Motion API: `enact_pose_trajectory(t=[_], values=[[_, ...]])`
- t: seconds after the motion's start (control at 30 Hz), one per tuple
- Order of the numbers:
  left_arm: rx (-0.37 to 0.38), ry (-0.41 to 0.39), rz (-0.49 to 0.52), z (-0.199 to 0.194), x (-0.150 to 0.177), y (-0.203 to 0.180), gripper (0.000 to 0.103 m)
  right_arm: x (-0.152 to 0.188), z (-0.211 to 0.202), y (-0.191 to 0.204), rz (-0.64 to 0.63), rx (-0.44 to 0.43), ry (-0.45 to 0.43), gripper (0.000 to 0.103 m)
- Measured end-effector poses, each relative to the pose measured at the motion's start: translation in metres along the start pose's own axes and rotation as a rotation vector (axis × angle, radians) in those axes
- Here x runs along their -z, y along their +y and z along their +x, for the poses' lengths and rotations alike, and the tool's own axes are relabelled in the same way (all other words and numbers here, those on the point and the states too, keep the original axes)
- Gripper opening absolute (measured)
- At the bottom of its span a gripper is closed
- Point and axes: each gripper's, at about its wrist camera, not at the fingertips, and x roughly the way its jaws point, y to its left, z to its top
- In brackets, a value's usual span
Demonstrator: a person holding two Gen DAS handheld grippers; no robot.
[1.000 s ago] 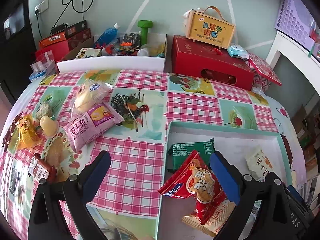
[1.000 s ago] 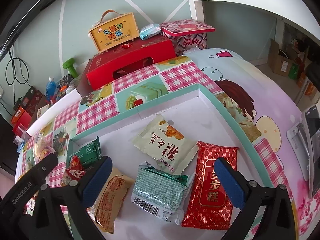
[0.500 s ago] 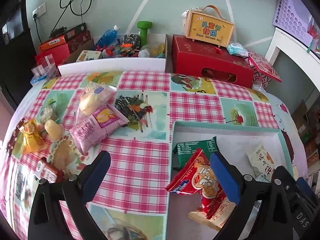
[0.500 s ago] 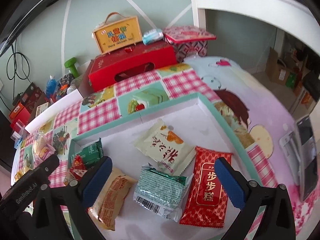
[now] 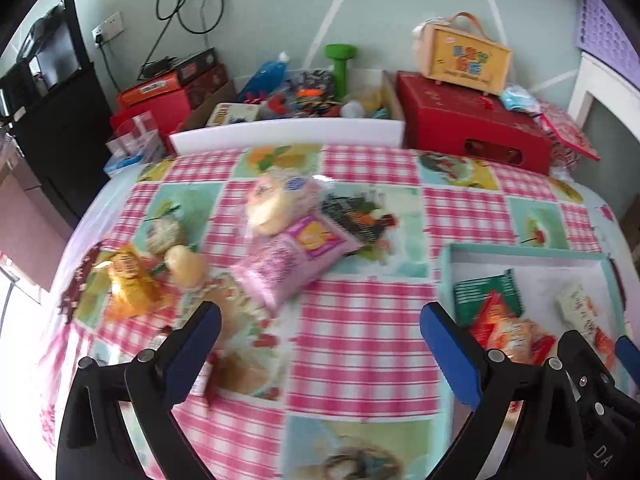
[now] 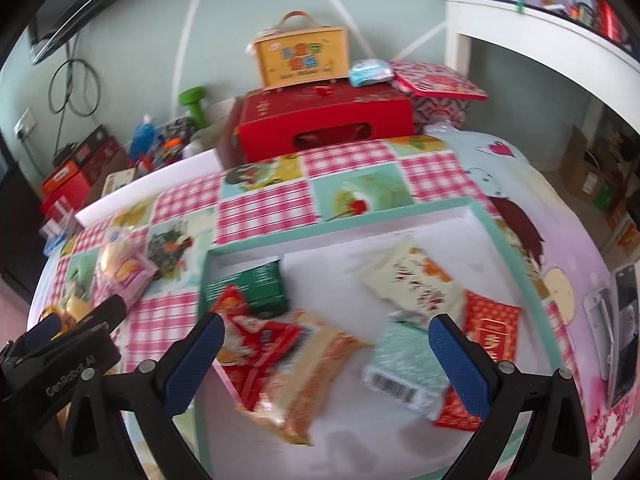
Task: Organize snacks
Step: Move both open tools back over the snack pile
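Between the right gripper's [image 6: 326, 344] matt blue textured finger pads [image 6: 460, 364] lie glossy, crinkled plastic snack packets [image 6: 276, 340] in a smooth teal-rimmed cardboard tray [image 6: 344, 220], on a sleek pink-checked plastic tablecloth [image 5: 360, 344].

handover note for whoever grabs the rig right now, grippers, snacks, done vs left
Left gripper: open, empty, over the checked tablecloth.
Right gripper: open, empty, above the shallow teal-rimmed box.
Done: in the box lie a green packet, red packet, tan packet, cream packet, pale-green packet and red patterned packet.
Left: pink packet, clear bag of pastries, orange packet and small round snacks on the cloth.
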Motion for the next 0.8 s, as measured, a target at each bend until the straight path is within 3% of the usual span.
enact_pose_trajectory(t=[0.17, 0.37, 0.8], values=[[-0.051, 0.004, -0.017, 0.001, 0.001, 0.030, 0.099, 0.006, 0.004, 0.038, -0.088, -0.024, 0.029, 0.103], [-0.042, 0.013, -0.094, -0.001, 0.003, 0.068, 0.099, 0.017, 0.003, 0.079, -0.171, -0.078, 0.031, 0.103], [-0.018, 0.070, -0.282, 0.014, 0.016, 0.151, 0.099, 0.030, 0.019, 0.128, -0.218, -0.155, 0.066, 0.103]])
